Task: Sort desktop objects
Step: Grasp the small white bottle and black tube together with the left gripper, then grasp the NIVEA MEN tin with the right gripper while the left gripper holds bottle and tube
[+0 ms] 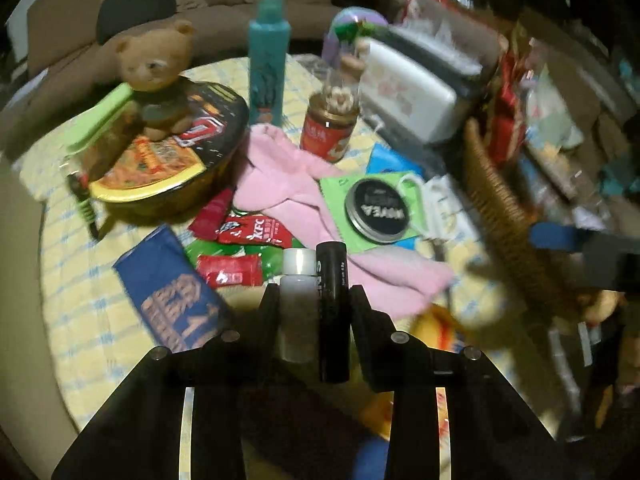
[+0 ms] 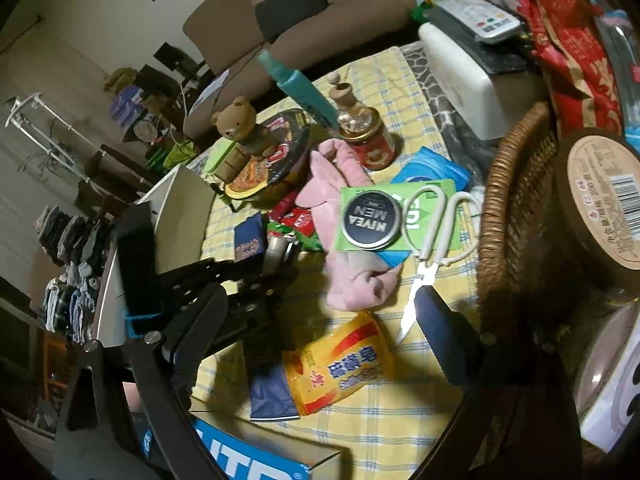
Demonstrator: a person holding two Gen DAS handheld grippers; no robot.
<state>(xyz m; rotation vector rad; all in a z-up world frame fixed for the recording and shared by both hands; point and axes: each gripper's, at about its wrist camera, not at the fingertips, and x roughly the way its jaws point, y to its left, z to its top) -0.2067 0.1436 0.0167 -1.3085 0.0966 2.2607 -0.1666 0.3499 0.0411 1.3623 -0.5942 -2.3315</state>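
Both wrist views angled down, close — sharing Nivea tin (image 1: 379, 211).

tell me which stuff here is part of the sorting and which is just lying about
In the job:
left gripper, closed on a small clear bottle and a black tube
Nivea tin
scissors
ketchup sachets
wicker basket

Just lying about:
sofa
clothes rack
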